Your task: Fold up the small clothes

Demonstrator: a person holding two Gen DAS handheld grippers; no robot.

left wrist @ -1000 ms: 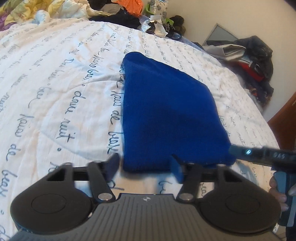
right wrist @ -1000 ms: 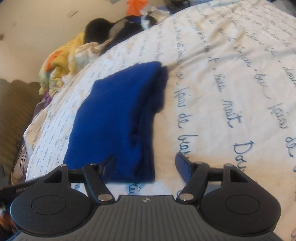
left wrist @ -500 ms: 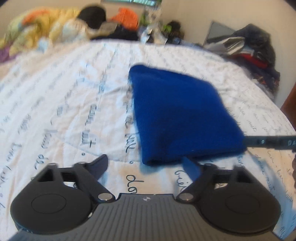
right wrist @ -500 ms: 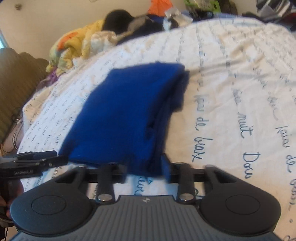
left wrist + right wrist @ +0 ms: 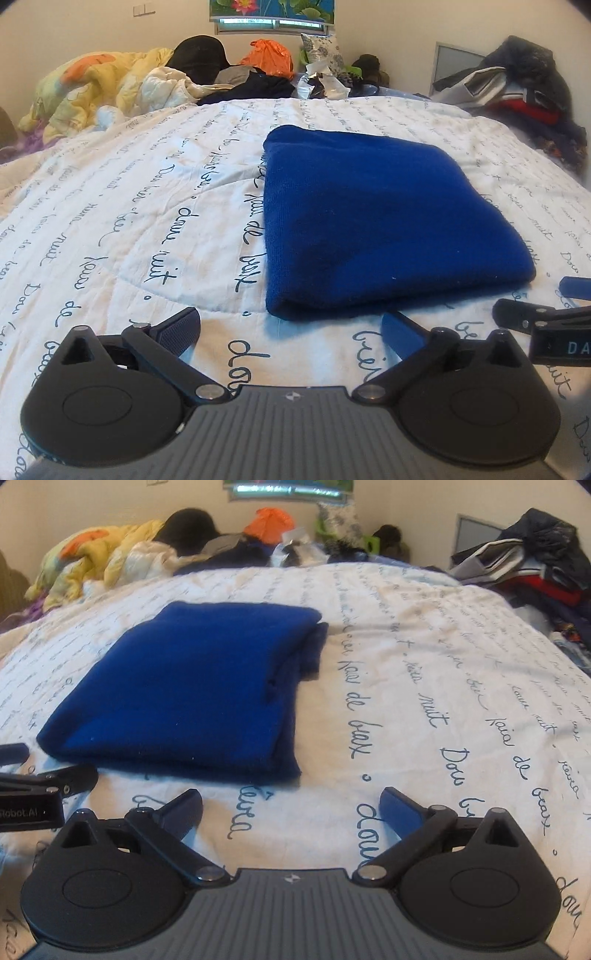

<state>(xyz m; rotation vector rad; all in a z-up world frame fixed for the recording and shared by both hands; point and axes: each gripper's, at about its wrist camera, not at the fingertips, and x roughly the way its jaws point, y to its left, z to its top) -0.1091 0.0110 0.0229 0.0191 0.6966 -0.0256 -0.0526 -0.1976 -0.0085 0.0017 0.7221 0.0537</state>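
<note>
A blue knit garment (image 5: 373, 225) lies folded into a flat rectangle on the white bedspread with script writing (image 5: 129, 221). It also shows in the right wrist view (image 5: 184, 698), with layered edges on its right side. My left gripper (image 5: 291, 326) is open and empty, just short of the garment's near edge. My right gripper (image 5: 291, 805) is open and empty, near the garment's front right corner. The right gripper's fingers (image 5: 524, 317) show at the right edge of the left wrist view. The left gripper's fingers (image 5: 55, 779) show at the left edge of the right wrist view.
A heap of bedding and clothes (image 5: 122, 85) lies along the far edge of the bed, with an orange bag (image 5: 269, 55). A pile of dark clothes (image 5: 524, 88) sits at the far right. The bedspread (image 5: 461, 701) spreads wide to the right of the garment.
Both grippers have pulled back from the garment's near edge and tilted up. The right gripper, narrowed on the near edge half a second ago, has opened. The garment lies still.
</note>
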